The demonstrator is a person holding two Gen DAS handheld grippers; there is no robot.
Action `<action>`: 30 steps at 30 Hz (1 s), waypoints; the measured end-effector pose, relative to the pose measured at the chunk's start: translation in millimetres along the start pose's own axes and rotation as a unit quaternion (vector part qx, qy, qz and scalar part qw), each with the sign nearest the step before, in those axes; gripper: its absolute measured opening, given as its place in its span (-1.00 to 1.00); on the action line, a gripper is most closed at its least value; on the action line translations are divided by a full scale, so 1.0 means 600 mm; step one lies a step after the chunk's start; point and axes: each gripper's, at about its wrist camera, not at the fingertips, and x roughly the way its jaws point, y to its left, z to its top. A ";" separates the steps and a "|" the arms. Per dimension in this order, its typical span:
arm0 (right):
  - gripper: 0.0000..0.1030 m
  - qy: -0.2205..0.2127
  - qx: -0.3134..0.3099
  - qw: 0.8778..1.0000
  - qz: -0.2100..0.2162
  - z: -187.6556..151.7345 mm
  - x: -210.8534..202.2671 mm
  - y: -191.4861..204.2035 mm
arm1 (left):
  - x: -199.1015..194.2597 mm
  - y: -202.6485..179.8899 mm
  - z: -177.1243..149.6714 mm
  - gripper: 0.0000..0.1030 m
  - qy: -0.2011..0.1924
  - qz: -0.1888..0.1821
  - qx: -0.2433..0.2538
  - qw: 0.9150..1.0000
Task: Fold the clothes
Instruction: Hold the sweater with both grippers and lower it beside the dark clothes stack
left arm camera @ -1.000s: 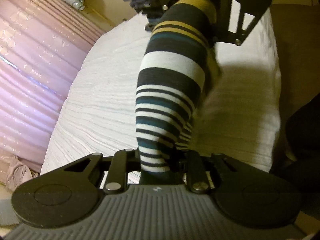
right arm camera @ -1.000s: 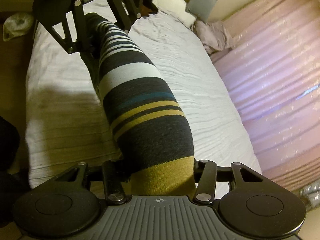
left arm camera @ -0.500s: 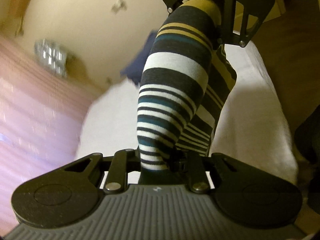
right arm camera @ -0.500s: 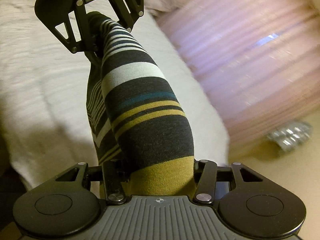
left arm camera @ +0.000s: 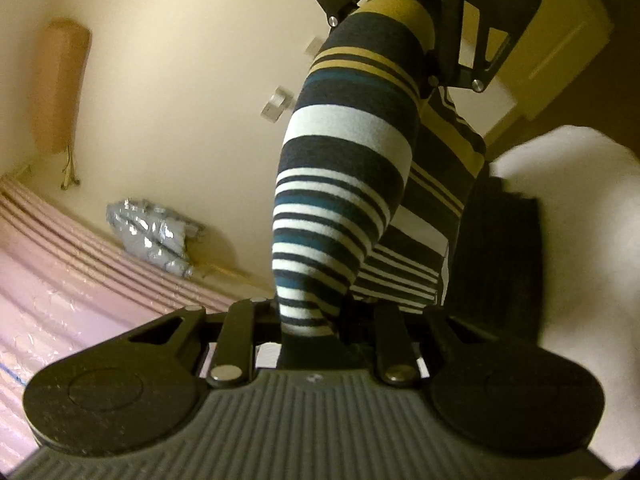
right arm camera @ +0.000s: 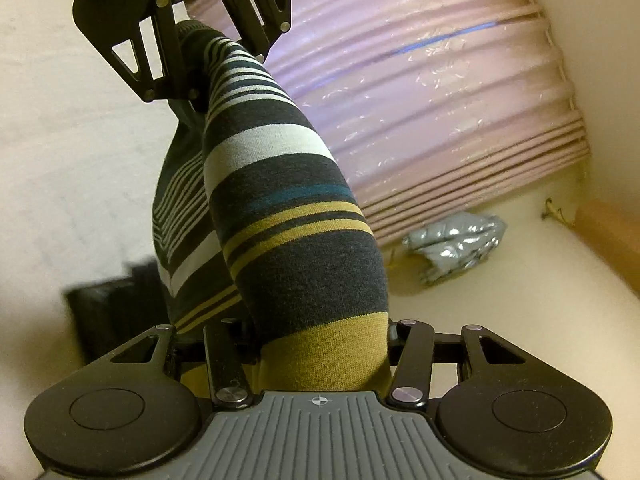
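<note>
A striped garment (left arm camera: 344, 168) hangs stretched in the air between the two grippers, each clamped on one end of it. The left gripper (left arm camera: 310, 336) has its fingers drawn narrow around the end with the thin white, teal and dark stripes, the cloth bunched tight between them. The right gripper (right arm camera: 324, 360) holds the other end, the mustard band, with its fingers set wider because the fabric there is gathered thick and fills the gap. From each set of fingers the cloth runs straight ahead to the opposite gripper, which shows at the top of each view: the right one (left arm camera: 436, 16) ahead of the left fingers, the left one (right arm camera: 188, 36) ahead of the right fingers. Below the taut upper edge, a loose part of the garment droops down, its stripes running slantwise; it shows to the right of the left fingers and to the left of the right fingers. Beyond the garment, on that same side, lies a white bed (right arm camera: 72, 168), with a dark item (left arm camera: 496, 264) lying on it, blurred. On the other side of the fingers a pink curtain (right arm camera: 440, 100) hangs, and a silver bag (right arm camera: 452, 246) lies on the cream floor at its foot.
</note>
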 end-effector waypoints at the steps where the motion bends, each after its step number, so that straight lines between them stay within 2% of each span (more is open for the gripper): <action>1: -0.06 -0.006 -0.005 1.000 0.002 -0.030 0.025 -0.027 | 0.042 0.010 0.017 -0.64 0.009 0.004 -0.002 1.000; 4: -0.06 -0.034 -0.021 0.999 0.005 -0.102 0.134 -0.087 | 0.149 0.035 0.055 -0.63 0.036 0.017 -0.004 0.999; 7: -0.06 -0.061 -0.029 0.998 -0.004 -0.165 0.215 -0.128 | 0.239 0.026 0.074 -0.64 0.059 0.029 0.001 0.998; 8: -0.05 -0.072 -0.034 0.997 -0.009 -0.188 0.238 -0.127 | 0.268 0.018 0.075 -0.64 0.068 0.029 0.002 0.997; 10: -0.05 -0.080 -0.032 0.996 -0.003 -0.218 0.303 -0.081 | 0.321 -0.017 0.064 -0.63 0.087 0.012 0.005 0.996; 12: -0.05 -0.076 -0.030 0.996 0.025 -0.259 0.356 -0.024 | 0.367 -0.074 0.042 -0.63 0.115 -0.020 0.009 0.993; 16: -0.05 -0.047 -0.020 0.993 0.110 -0.306 0.388 0.066 | 0.408 -0.162 -0.010 -0.62 0.154 -0.081 0.022 0.985; 19: 0.05 -0.050 -0.020 0.992 0.116 -0.319 0.373 0.092 | 0.405 -0.173 -0.039 -0.59 0.155 -0.078 0.015 0.985; 23: 0.09 -0.044 -0.019 0.991 0.122 -0.323 0.366 0.093 | 0.407 -0.177 -0.039 -0.61 0.142 -0.083 0.031 0.986; 26: 0.02 -0.027 0.016 0.990 0.135 -0.303 0.385 0.089 | 0.424 -0.154 -0.038 -0.64 0.134 -0.066 0.047 0.988; 28: -0.03 -0.031 0.021 0.992 0.117 -0.282 0.395 0.063 | 0.436 -0.131 -0.037 -0.65 0.128 -0.048 0.056 0.989; 30: -0.04 -0.039 0.022 0.995 0.092 -0.266 0.405 0.032 | 0.447 -0.092 -0.028 -0.65 0.117 -0.015 0.062 0.991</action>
